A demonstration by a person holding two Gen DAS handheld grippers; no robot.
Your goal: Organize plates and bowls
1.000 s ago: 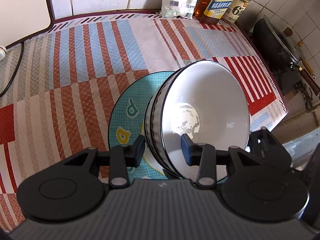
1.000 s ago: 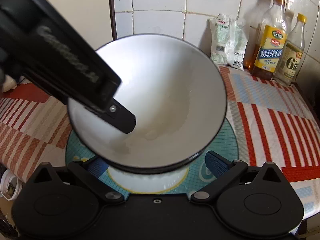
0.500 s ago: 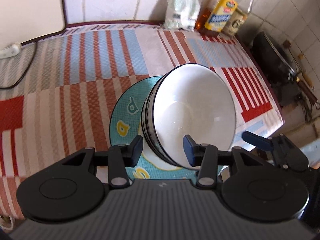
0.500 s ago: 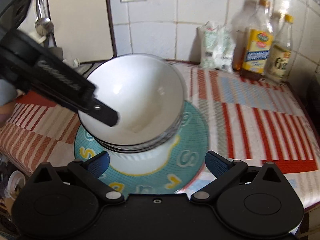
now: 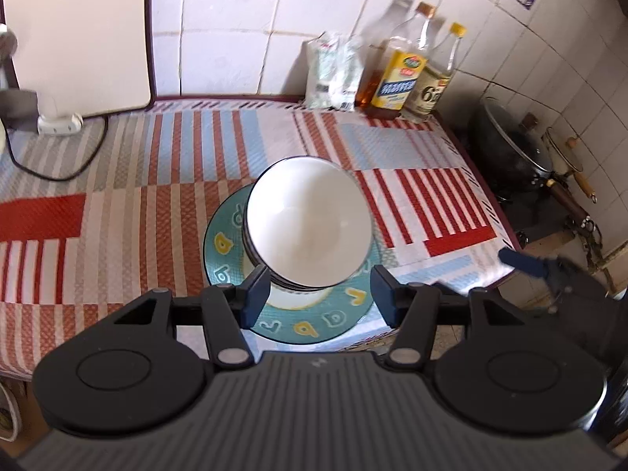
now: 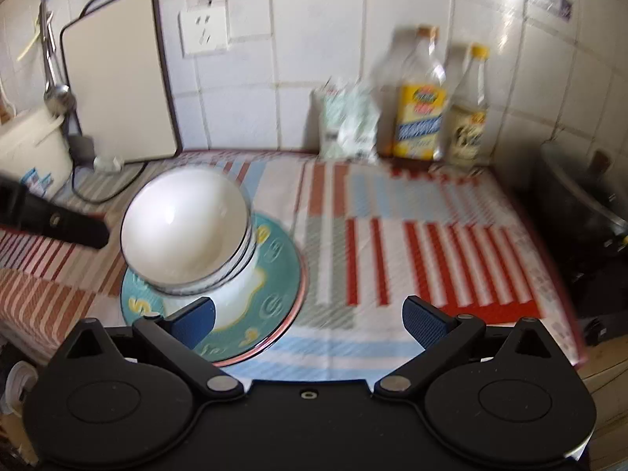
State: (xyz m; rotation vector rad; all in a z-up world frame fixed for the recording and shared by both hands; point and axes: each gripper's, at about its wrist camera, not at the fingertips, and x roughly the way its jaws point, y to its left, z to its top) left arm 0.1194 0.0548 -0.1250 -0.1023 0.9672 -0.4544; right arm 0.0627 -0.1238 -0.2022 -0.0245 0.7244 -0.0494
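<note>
A stack of white bowls with dark rims (image 5: 308, 221) sits on a teal plate with yellow letters (image 5: 223, 251), near the front edge of the striped counter. The stack (image 6: 184, 227) and plate (image 6: 278, 271) also show in the right wrist view. My left gripper (image 5: 320, 292) is open and empty, just in front of and above the bowls, not touching them. My right gripper (image 6: 310, 320) is open and empty, to the right of the stack. The left gripper's finger (image 6: 59, 225) shows at the left edge of the right wrist view.
Oil bottles (image 5: 406, 70) and a white bag (image 5: 333, 72) stand at the back wall. A cutting board (image 5: 74, 35) leans at the back left, with a plug and cable (image 5: 59, 123). A dark wok (image 5: 510, 149) sits on the stove to the right.
My left gripper let go of the top bowl, opened wide and pulled back and up. The bowl now rests level on the stack. My right gripper drew back and to the right.
</note>
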